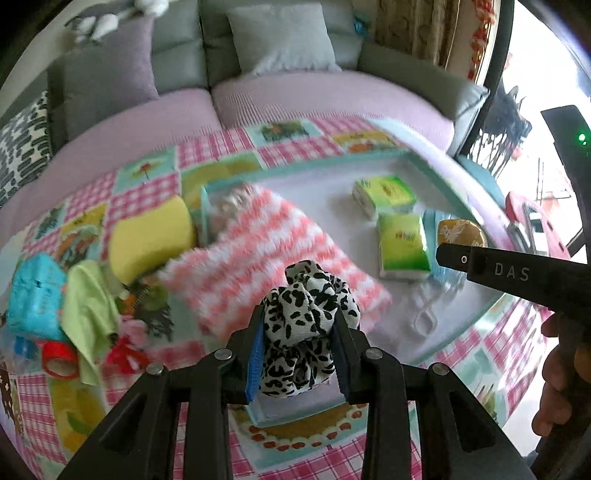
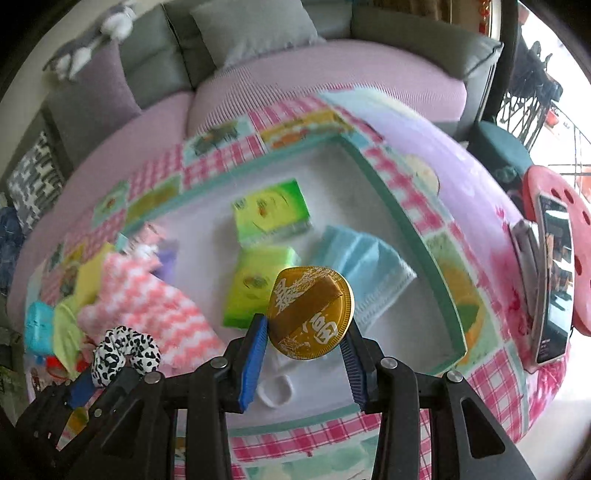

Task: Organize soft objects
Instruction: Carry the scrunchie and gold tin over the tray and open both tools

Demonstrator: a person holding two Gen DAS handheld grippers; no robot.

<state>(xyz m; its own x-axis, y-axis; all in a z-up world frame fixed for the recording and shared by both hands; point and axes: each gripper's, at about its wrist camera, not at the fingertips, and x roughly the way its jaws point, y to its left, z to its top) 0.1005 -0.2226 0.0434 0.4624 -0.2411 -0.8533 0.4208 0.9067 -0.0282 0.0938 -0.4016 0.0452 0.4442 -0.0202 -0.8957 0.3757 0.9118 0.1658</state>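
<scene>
Two grips: left jaws clamp spotted scrunchie (image 1: 303, 325); right jaws clamp gold disc (image 2: 310, 314).

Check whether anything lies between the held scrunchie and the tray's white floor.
Partly. The scrunchie, in the left gripper, hangs over the tray's near edge; the pink-and-white cloth covers the left floor, but bare white floor beside it looks free.

Grey sofa (image 2: 258, 22) seen behind checked tablecloth (image 2: 491, 380); phone (image 2: 552, 280) laid at tablecloth right edge, on red stool (image 2: 576, 221).
</scene>
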